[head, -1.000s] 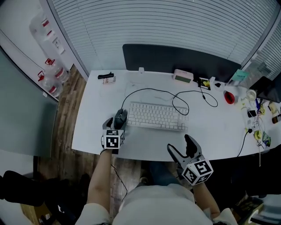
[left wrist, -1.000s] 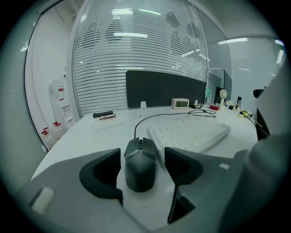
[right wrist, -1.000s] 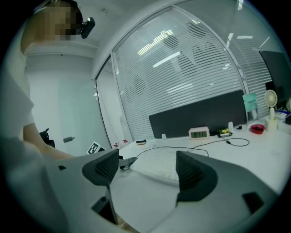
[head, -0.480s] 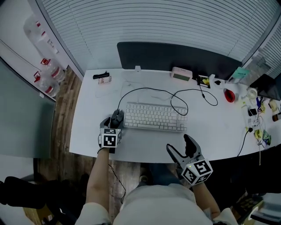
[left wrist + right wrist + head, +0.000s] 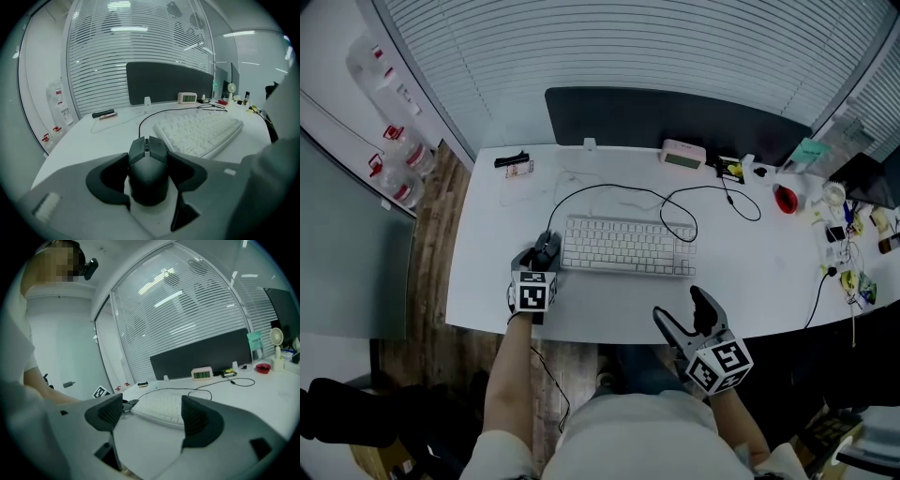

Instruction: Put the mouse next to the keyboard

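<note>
Left gripper point(image 5: 542, 255) jaws just closing, pads against both flanks of the mouse point(image 5: 147, 173), mouse on the desk point(image 5: 769, 272) just beside the left end of the keyboard point(image 5: 628, 247), right gripper point(image 5: 150, 413) jaws wide apart, empty, over the desk's near edge
</note>
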Motion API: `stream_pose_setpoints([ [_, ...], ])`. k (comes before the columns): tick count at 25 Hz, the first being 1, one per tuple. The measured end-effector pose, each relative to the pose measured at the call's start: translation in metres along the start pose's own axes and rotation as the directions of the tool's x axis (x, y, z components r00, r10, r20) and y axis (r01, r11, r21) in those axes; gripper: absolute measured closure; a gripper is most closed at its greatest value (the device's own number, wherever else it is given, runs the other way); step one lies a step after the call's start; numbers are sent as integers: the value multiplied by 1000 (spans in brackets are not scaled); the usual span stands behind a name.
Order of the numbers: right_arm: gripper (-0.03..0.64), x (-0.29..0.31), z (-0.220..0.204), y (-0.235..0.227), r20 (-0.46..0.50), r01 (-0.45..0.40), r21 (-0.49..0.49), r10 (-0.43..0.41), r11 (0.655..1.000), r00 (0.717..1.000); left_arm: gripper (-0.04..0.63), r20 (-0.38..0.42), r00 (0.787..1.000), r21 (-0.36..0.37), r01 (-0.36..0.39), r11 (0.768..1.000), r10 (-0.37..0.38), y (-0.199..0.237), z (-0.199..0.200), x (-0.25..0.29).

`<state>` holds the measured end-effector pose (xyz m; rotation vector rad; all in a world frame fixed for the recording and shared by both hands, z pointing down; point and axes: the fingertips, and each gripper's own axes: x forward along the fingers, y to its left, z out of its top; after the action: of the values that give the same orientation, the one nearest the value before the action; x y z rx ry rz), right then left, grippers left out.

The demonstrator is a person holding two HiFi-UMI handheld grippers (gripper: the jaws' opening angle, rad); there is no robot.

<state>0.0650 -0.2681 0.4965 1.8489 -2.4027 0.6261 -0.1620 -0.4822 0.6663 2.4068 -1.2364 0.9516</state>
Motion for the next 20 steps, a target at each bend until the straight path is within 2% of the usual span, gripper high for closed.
stream_pose_setpoints([
  [6, 245, -9, 1, 6, 9, 3, 0, -3, 1000, 1000, 330, 25, 1000, -15, -1, 1000, 2, -6, 0, -17],
  [13, 245, -19, 1, 27, 30, -11, -3, 11, 1000, 999, 331, 92, 996, -47, -2, 999, 6, -11, 12, -48],
  [20, 245, -43, -5, 53, 56, -2, 4, 1, 1000, 998, 331, 145, 989, -47, 23, 999, -16, -24, 21, -82],
])
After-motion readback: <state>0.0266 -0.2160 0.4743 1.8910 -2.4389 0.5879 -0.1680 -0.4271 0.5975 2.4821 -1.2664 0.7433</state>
